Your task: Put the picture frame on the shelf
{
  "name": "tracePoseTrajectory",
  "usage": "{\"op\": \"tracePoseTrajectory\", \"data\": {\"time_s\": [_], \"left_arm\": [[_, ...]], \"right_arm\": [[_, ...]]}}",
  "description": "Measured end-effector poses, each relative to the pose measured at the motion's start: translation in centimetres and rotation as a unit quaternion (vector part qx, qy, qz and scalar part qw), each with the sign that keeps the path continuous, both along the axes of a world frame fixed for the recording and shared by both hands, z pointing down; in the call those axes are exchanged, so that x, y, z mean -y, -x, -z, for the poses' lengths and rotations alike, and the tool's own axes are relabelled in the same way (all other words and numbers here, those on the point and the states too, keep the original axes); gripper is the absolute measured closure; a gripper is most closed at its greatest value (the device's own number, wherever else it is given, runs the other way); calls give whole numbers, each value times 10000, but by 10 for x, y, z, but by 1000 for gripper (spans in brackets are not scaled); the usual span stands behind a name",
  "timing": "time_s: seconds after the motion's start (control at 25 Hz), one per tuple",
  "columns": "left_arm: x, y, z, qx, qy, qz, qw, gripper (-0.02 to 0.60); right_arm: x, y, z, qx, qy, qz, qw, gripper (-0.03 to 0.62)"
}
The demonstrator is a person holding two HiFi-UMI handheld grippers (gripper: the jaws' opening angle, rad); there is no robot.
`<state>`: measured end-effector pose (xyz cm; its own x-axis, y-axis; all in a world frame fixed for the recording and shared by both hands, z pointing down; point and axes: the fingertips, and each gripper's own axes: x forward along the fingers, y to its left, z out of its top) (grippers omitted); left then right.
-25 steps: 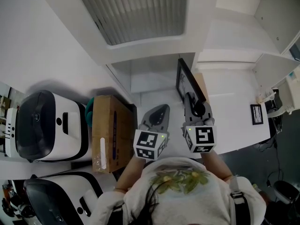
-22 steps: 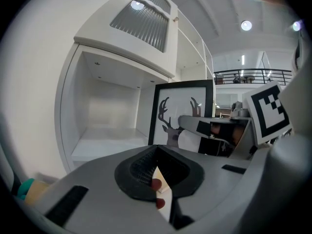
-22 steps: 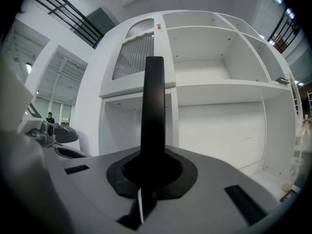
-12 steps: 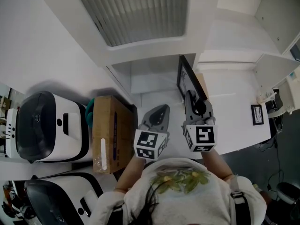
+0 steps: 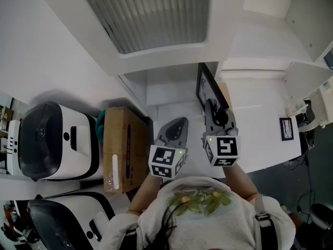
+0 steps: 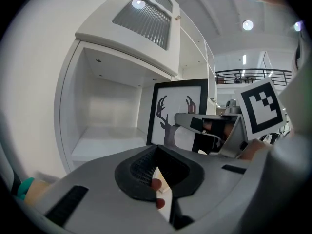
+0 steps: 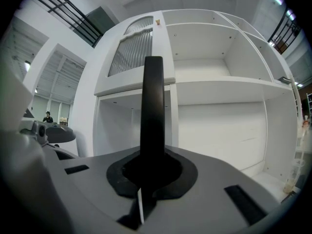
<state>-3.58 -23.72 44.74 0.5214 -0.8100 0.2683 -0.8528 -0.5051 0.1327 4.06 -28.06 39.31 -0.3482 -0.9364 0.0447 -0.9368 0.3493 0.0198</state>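
Right gripper (image 5: 211, 111): jaws clamped on the lower edge of the frame (image 5: 206, 87), held upright, edge-on to its own camera. Frame is in the air just in front of the shelf (image 5: 171, 90), near the open lower bay. Left gripper (image 5: 178, 122): jaws closed, empty, just beside the right one. Box (image 5: 123, 145) at left.

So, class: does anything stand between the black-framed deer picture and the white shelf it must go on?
Nothing visible does. The black-framed deer picture, clamped upright in the right hand-held gripper, faces bare, open white shelf compartments.
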Motion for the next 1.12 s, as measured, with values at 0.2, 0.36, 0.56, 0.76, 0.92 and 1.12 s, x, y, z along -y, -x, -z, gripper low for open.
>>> {"op": "tracePoseTrajectory", "data": {"time_s": [0.2, 0.36, 0.56, 0.76, 0.92, 1.12], "left_arm": [[3, 1, 0, -8, 12, 26, 10000, 555], [4, 2, -2, -9, 36, 36, 10000, 555], [6, 1, -3, -9, 41, 47, 10000, 555], [8, 1, -4, -7, 56, 43, 10000, 555], [10, 2, -5, -11, 80, 49, 10000, 555], [11, 2, -7, -32, 108, 44, 9999, 555]], "right_arm": [[6, 2, 0, -4, 4, 2, 10000, 559], [8, 3, 0, -12, -4, 2, 10000, 560], [12, 4, 0, 1, -2, 10, 10000, 559], [18, 6, -1, -3, 7, 12, 10000, 559], [21, 7, 0, -5, -1, 10, 10000, 559], [25, 8, -1, 1, -14, -2, 10000, 560]]}}
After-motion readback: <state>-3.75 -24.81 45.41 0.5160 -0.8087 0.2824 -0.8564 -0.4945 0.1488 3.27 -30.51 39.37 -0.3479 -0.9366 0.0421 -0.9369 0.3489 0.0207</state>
